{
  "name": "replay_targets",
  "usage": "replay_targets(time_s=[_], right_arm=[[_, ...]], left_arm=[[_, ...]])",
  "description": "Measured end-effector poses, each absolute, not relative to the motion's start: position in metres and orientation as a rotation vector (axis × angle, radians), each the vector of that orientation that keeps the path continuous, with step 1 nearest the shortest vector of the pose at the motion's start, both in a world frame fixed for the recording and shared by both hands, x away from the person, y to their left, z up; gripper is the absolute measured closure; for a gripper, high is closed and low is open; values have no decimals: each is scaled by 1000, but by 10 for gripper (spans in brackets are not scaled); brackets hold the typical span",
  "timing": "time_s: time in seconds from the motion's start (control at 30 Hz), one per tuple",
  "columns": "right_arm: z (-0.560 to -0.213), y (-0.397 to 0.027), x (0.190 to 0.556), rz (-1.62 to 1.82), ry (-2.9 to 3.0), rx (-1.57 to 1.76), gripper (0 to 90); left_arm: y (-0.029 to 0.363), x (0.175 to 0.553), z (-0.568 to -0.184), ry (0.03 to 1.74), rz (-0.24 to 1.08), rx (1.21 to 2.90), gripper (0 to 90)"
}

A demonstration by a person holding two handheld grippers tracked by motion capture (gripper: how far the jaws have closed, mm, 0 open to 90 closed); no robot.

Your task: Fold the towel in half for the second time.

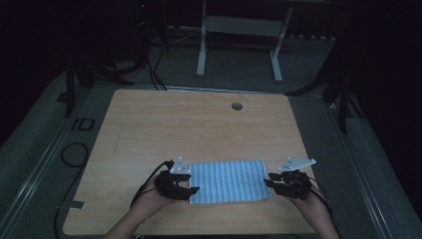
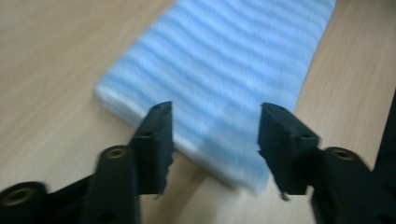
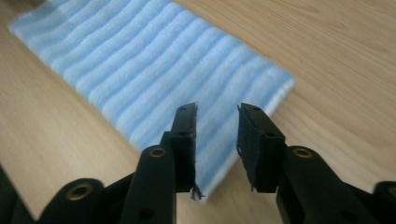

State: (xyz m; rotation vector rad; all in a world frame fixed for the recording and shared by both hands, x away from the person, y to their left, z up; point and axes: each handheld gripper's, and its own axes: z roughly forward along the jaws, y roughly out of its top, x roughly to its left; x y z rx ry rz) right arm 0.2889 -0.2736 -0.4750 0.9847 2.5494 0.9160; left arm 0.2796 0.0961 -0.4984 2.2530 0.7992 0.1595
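A folded blue-and-white striped cloth (image 1: pixel 228 181) lies flat near the front edge of the wooden table (image 1: pixel 199 124). My left gripper (image 1: pixel 191 188) is at the cloth's left end, open, its jaws straddling the near left corner of the cloth (image 2: pixel 219 79) without closing on it. My right gripper (image 1: pixel 268 182) is at the cloth's right end, jaws apart over the near right corner of the cloth (image 3: pixel 154 70). In the left gripper view the gripper (image 2: pixel 215 140) gapes wide; in the right gripper view the gripper (image 3: pixel 216 140) has a narrower gap.
A round cable hole (image 1: pixel 237 106) sits at the table's far side. Behind the table stand a white desk frame (image 1: pixel 239 45) and dark tripod legs (image 1: pixel 343 89). Cables (image 1: pixel 74 154) run on the floor at the left.
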Motion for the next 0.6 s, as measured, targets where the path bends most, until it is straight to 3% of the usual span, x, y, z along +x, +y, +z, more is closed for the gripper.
replay_targets(time_s=[0.27, 0.6], right_arm=[[-506, -251, 316, 855, 2613, 998, 544], [-530, -243, 337, 815, 2649, 1057, 529]], left_arm=[[70, 298, -522, 781, 121, 2335, 432], [76, 321, -536, 820, 126, 2355, 437]])
